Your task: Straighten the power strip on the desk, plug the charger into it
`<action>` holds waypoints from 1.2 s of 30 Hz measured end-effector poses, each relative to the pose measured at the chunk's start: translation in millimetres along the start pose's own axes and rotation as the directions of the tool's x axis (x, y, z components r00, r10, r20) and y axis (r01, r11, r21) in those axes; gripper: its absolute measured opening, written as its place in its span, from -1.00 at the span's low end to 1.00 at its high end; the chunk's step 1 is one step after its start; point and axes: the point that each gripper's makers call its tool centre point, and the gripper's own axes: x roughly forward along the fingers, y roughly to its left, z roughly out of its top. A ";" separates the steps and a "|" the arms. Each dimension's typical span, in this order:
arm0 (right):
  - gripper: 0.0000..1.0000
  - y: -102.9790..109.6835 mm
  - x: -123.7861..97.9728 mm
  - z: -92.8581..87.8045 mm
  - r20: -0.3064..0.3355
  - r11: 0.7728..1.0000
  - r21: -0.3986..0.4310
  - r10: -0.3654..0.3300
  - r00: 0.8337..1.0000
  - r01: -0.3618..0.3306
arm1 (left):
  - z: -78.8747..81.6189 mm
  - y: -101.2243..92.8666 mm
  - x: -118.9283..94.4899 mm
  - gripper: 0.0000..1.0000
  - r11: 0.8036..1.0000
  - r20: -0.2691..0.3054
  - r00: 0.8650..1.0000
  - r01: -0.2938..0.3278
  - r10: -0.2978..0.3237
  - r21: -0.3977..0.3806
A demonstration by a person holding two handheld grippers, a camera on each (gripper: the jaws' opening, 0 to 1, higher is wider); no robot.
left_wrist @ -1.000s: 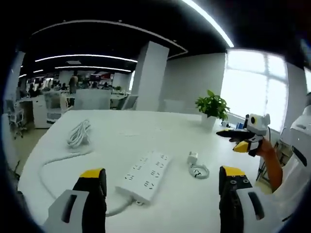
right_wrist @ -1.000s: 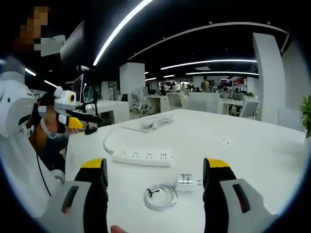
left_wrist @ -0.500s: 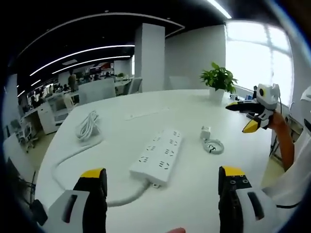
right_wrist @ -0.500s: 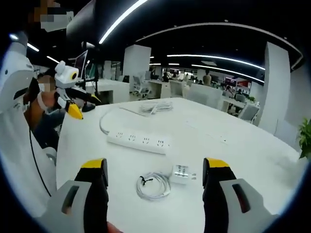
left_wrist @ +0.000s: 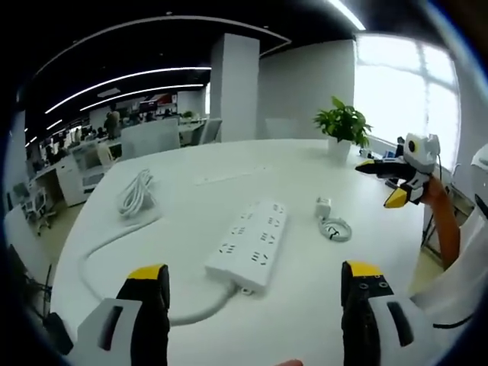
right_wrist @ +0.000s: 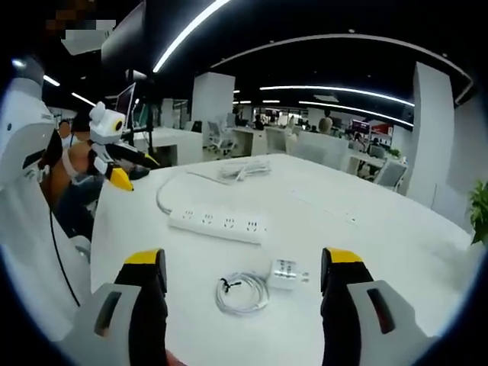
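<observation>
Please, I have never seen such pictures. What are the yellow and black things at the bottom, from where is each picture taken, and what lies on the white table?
A person holds one grasping tool in each hand, and a camera rides on each. The yellow-tipped pairs at the bottom are each tool's own jaws. In the left gripper view you look along the left tool; the right tool appears at the right edge. The right gripper view looks along the right tool, with the left tool at the left. Both stand open and hold nothing. On the white desk lie a power strip with its cord, and a charger with a coiled cable. A potted plant stands at the far edge.
</observation>
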 end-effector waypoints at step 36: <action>0.63 13.8 23.6 -2.2 -0.014 0.996 0.026 0.082 0.997 -0.082 | 4.4 -1.2 48.4 0.92 0.999 -0.053 0.999 -0.001 0.003 0.041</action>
